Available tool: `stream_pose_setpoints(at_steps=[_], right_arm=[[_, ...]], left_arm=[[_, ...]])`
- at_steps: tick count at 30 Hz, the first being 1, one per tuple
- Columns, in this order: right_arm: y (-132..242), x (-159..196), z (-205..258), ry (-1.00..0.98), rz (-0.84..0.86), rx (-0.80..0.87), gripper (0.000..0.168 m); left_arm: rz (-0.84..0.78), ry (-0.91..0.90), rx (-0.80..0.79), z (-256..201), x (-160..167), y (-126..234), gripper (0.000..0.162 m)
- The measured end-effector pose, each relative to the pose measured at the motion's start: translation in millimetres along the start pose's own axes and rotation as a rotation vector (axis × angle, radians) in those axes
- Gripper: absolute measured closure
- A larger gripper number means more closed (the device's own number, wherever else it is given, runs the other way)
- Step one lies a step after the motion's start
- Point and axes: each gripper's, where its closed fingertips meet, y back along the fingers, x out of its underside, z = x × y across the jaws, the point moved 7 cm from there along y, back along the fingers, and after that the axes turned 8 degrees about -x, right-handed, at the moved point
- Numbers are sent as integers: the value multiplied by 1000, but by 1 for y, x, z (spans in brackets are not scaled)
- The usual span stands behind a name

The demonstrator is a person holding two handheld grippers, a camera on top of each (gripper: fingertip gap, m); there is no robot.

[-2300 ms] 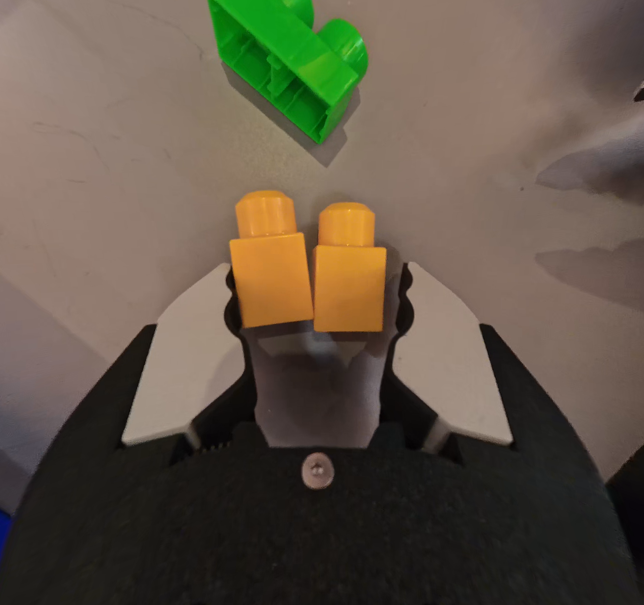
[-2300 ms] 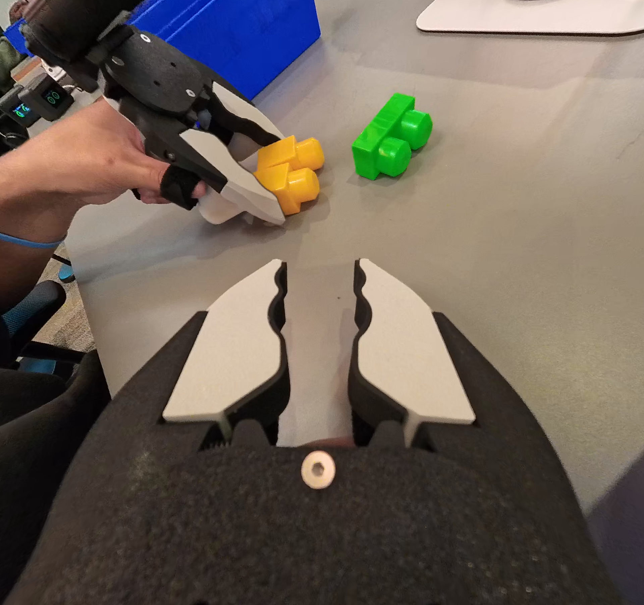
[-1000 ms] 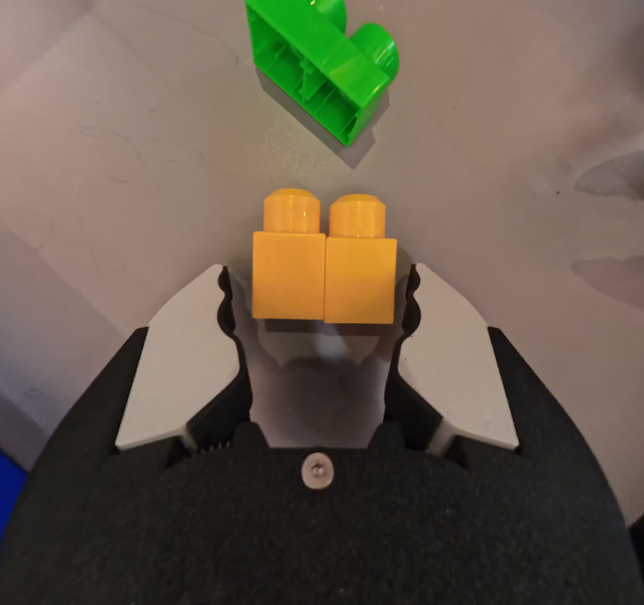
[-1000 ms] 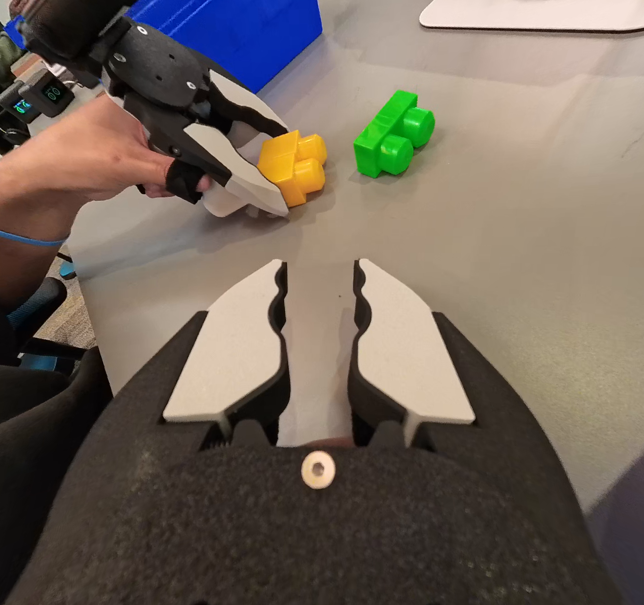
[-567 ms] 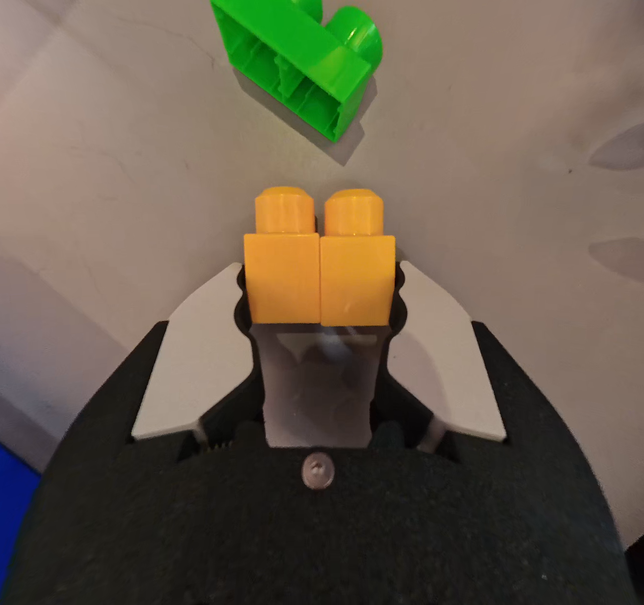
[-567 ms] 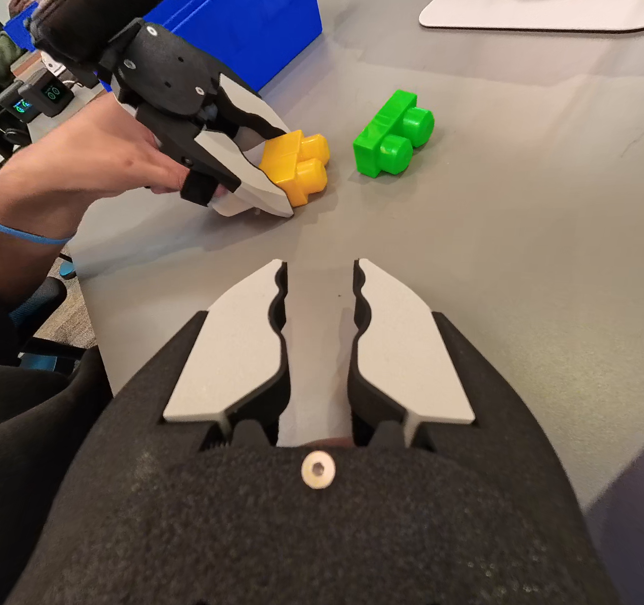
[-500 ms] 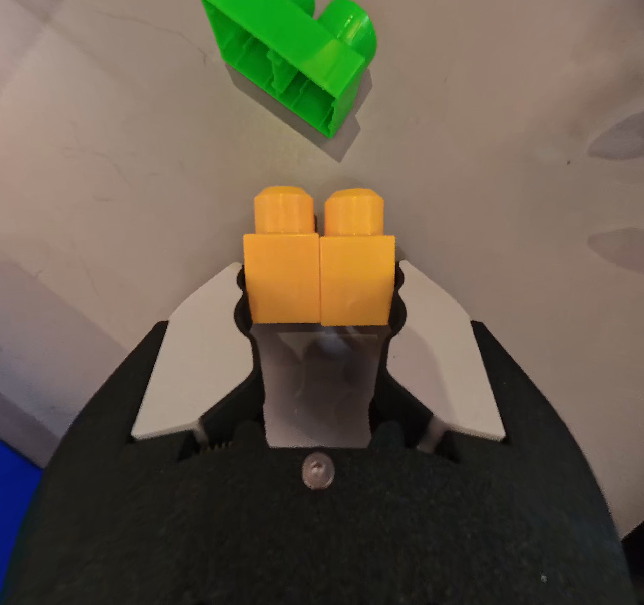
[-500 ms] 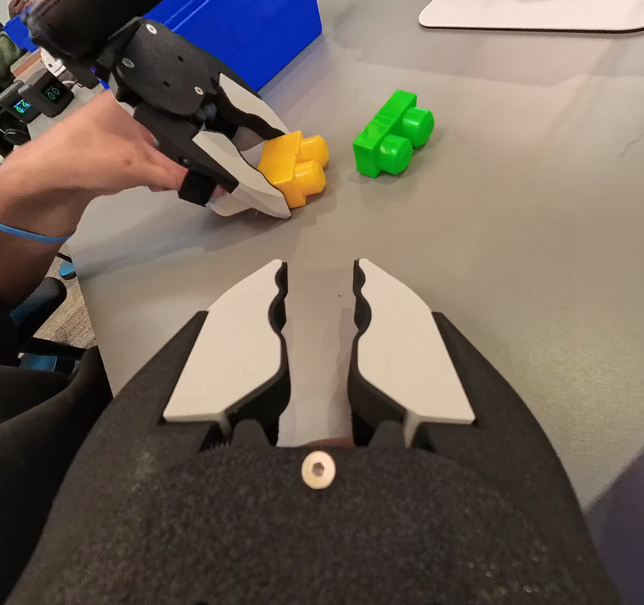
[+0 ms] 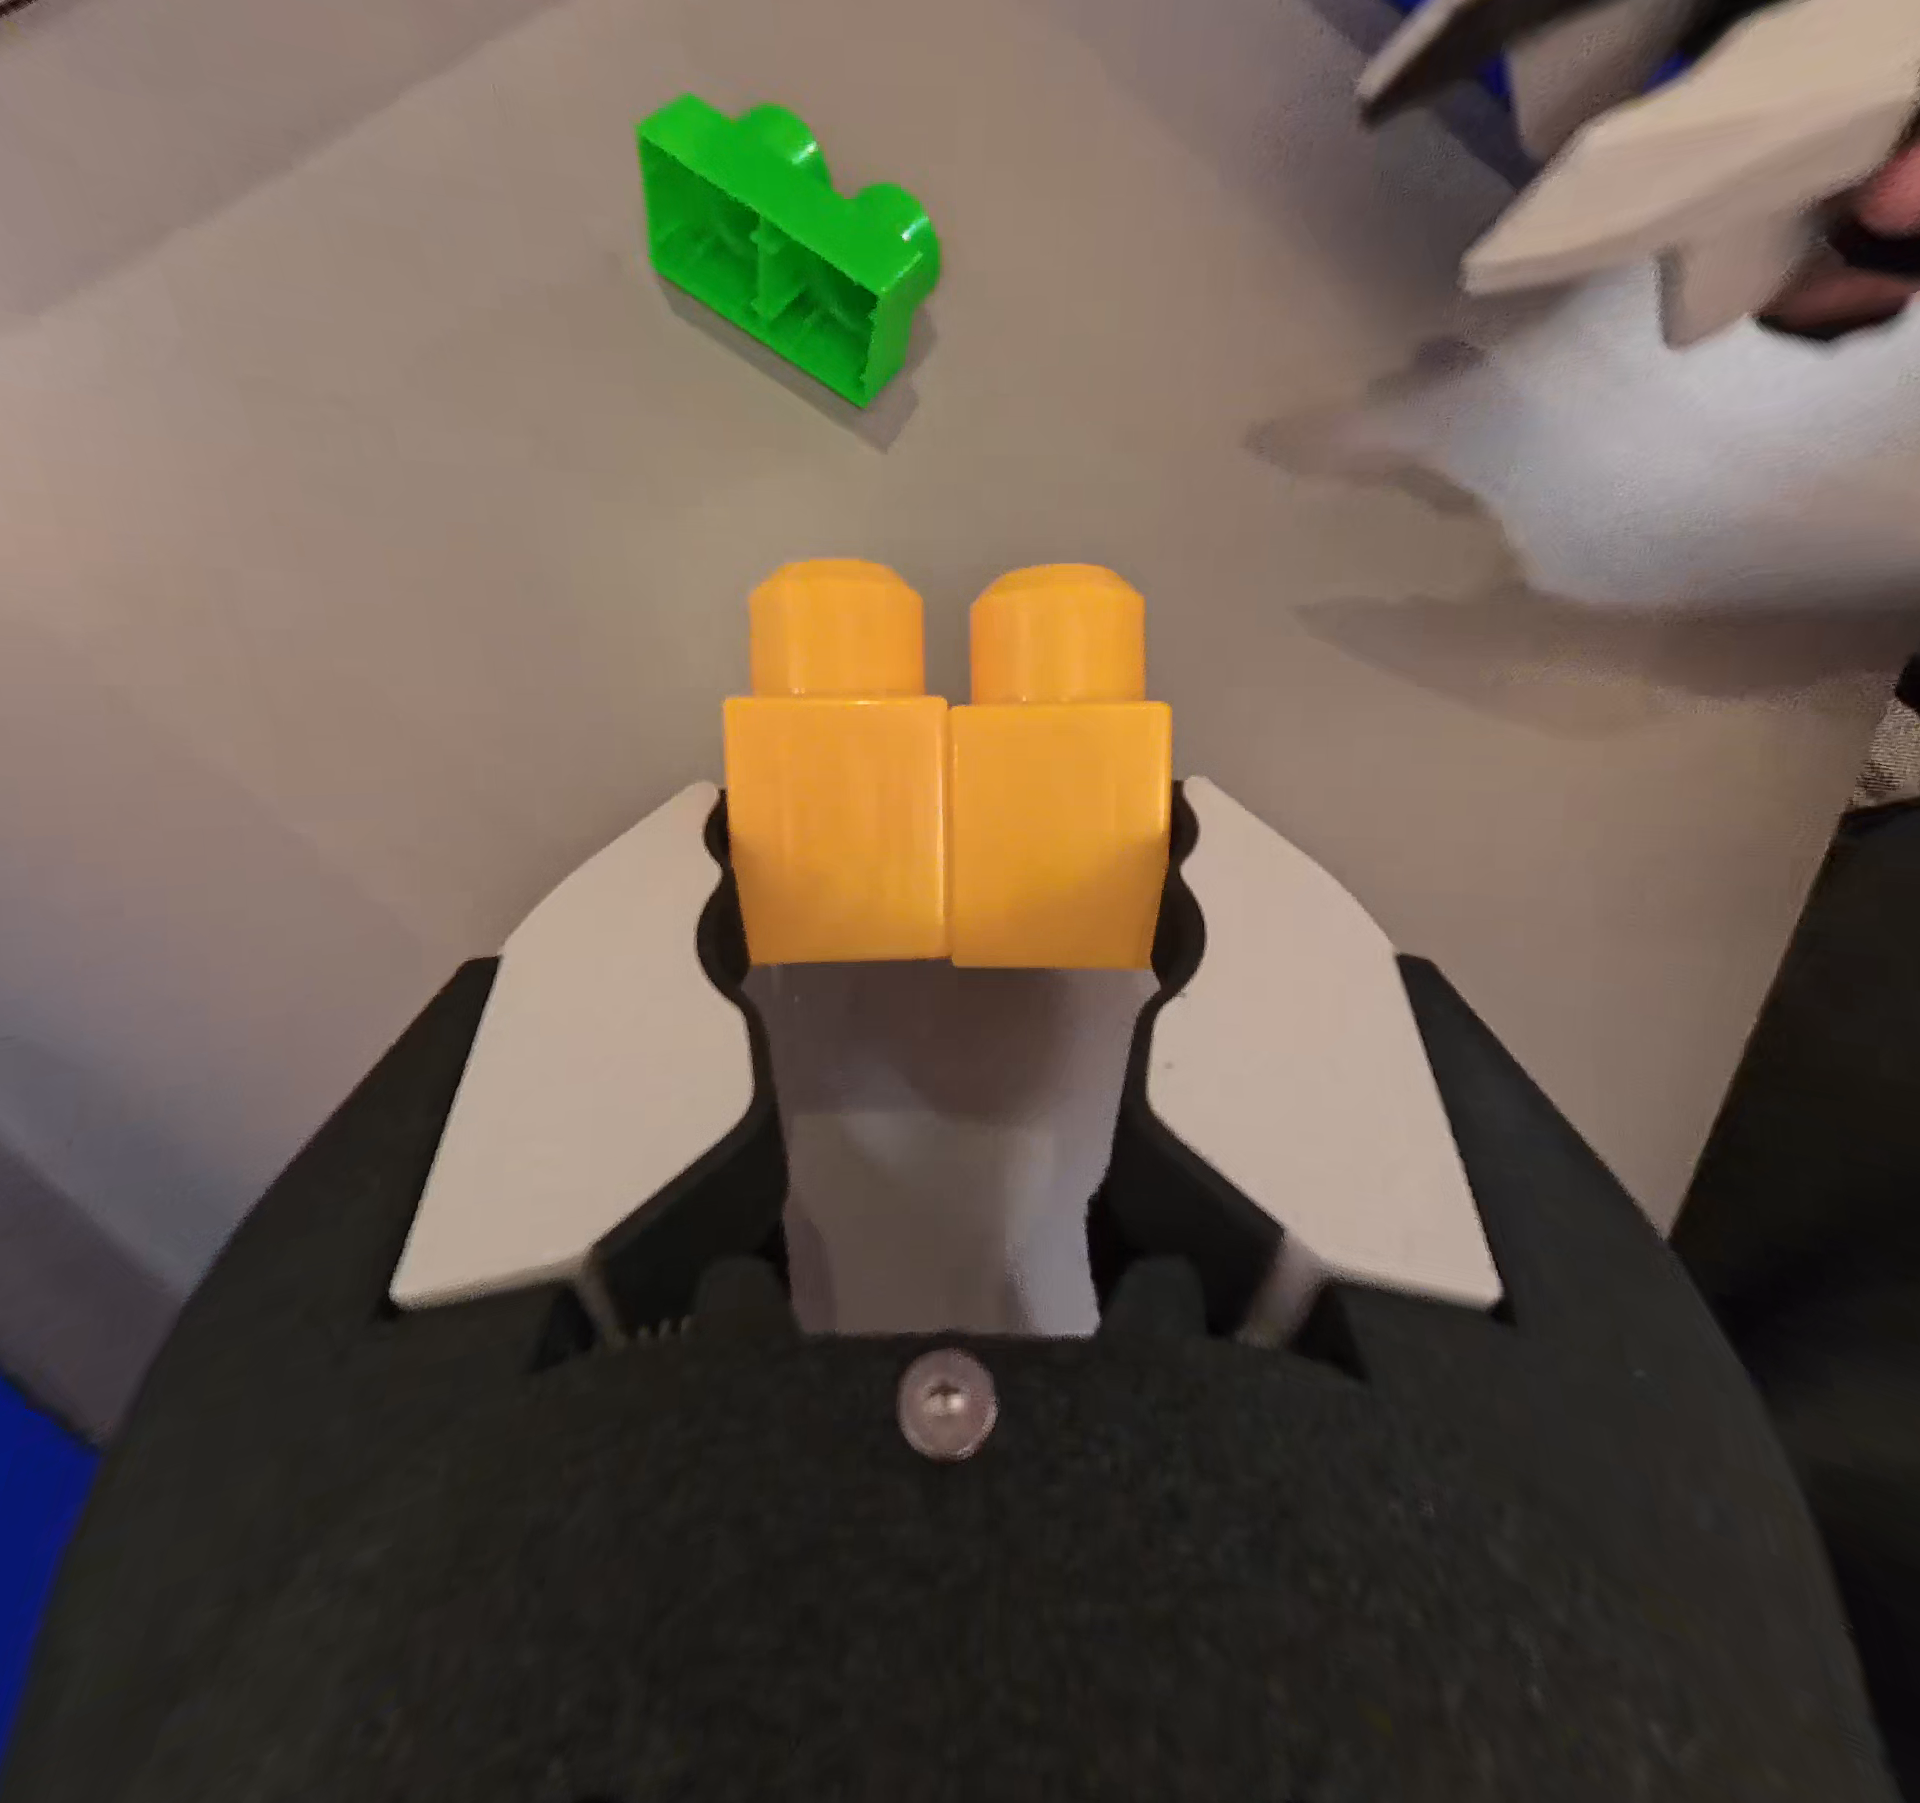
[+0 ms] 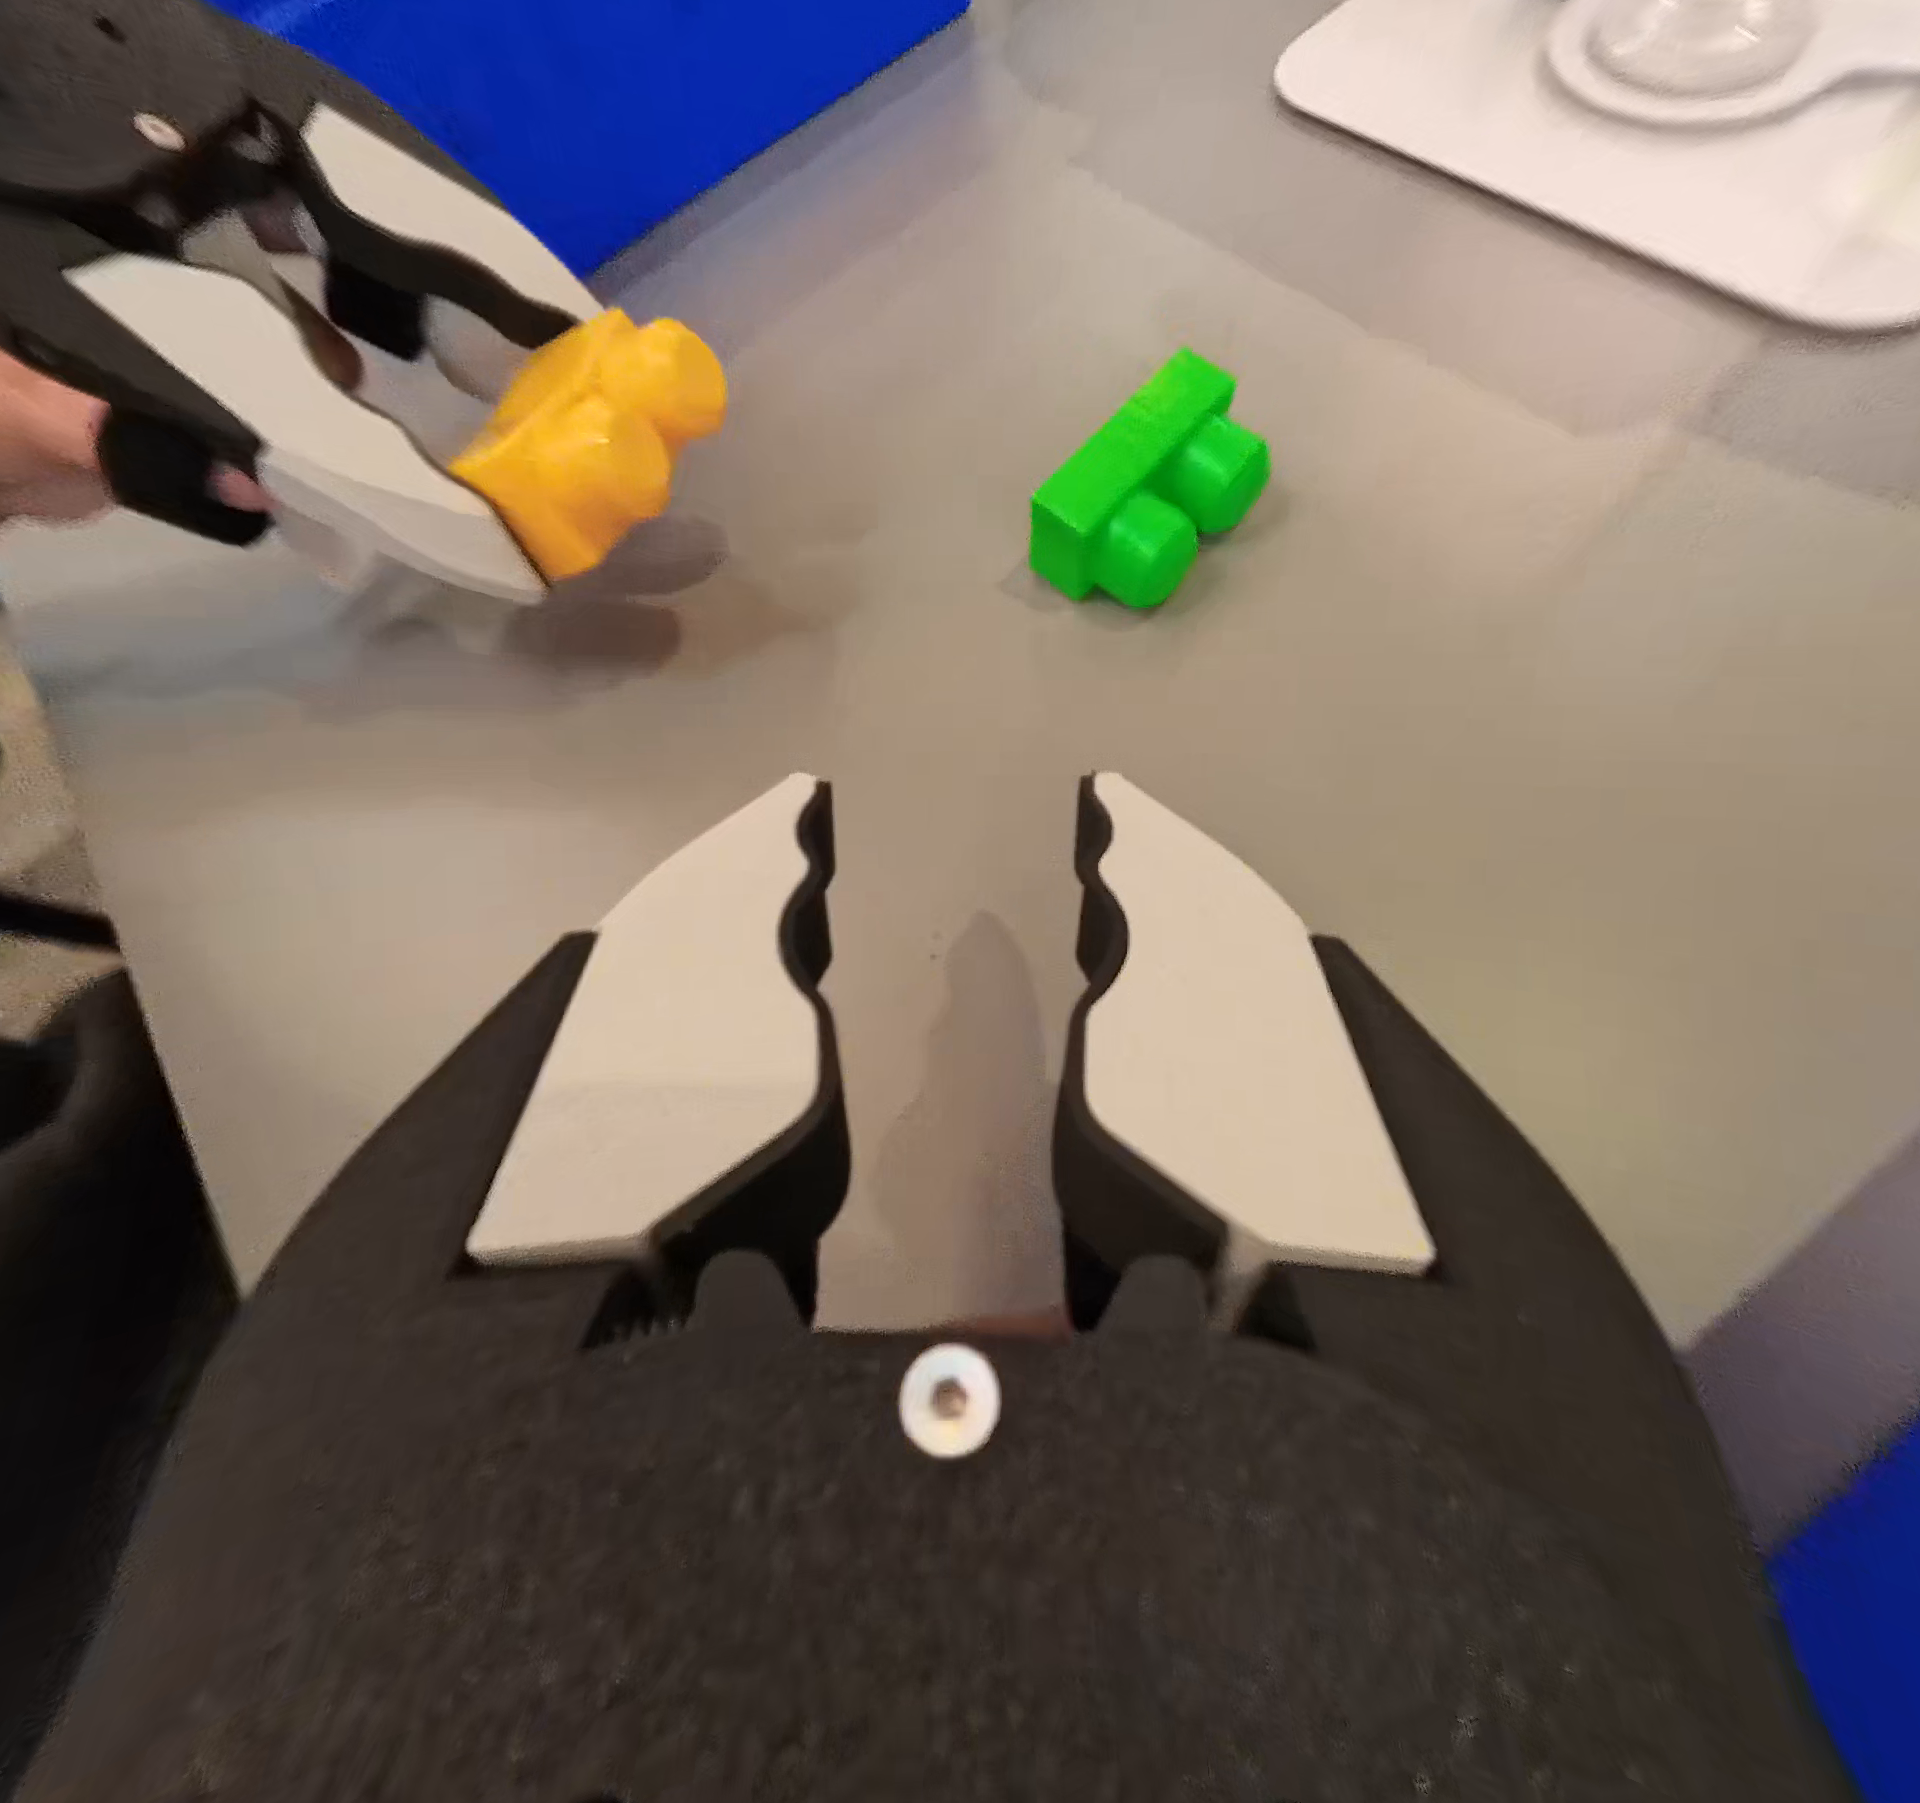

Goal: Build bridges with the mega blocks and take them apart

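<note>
**Orange pair gripped, green block lying loose**

Above the grey table (image 10: pixel 1455 818), the left gripper (image 9: pixel 948 818) clamps two orange single-stud blocks (image 9: pixel 945 828) side by side, lifted clear. The green two-stud block (image 10: pixel 1148 480) lies on its side mid-table, apart from them. The right gripper (image 10: pixel 954 808) hovers parted and empty, near the table's front edge

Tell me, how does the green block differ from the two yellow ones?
The green block is one wide piece with two studs; the yellow blocks are two narrow pieces with one stud each, pressed side by side. The green block lies on its side on the table, untouched; the yellow blocks are clamped in the left gripper and look lifted off it. All are plastic blocks with round studs.
</note>
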Motion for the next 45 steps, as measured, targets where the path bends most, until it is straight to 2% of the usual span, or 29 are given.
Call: stream_pose_setpoints(at_steps=[3,6,8,11,14,20,25,27,31,34,40,45], right_arm=[[-23,-26,-21,119,198,19,104],[-47,-43,-42,340,402,30,104],[-50,-58,-39,512,484,4,103],[-61,-75,-38,624,571,-109,101],[-83,-73,-67,674,663,-116,102],[-108,-55,-89,617,629,-234,100],[-115,-54,-75,750,539,-235,105],[-105,-62,-68,771,531,-206,105],[-59,-83,-38,883,446,-121,105],[-37,-83,-16,895,457,-140,105],[-37,-79,5,917,537,-191,105],[-34,-77,14,928,513,-217,105]], left_arm=[[-9,-19,-14,0,12,7,85],[-11,-53,-36,-3,18,10,85],[-21,-66,-41,-4,20,12,85],[-34,-58,-16,-6,21,15,85],[-55,-42,8,-6,19,21,85],[-89,-8,-8,6,15,31,85],[-84,3,-2,13,13,25,85],[-83,-18,-23,17,8,23,85],[-113,-112,-26,15,-6,21,85],[-108,-204,-32,12,-15,16,85],[-111,-410,21,-10,-40,0,85],[-110,-478,36,-22,-51,-5,85]])
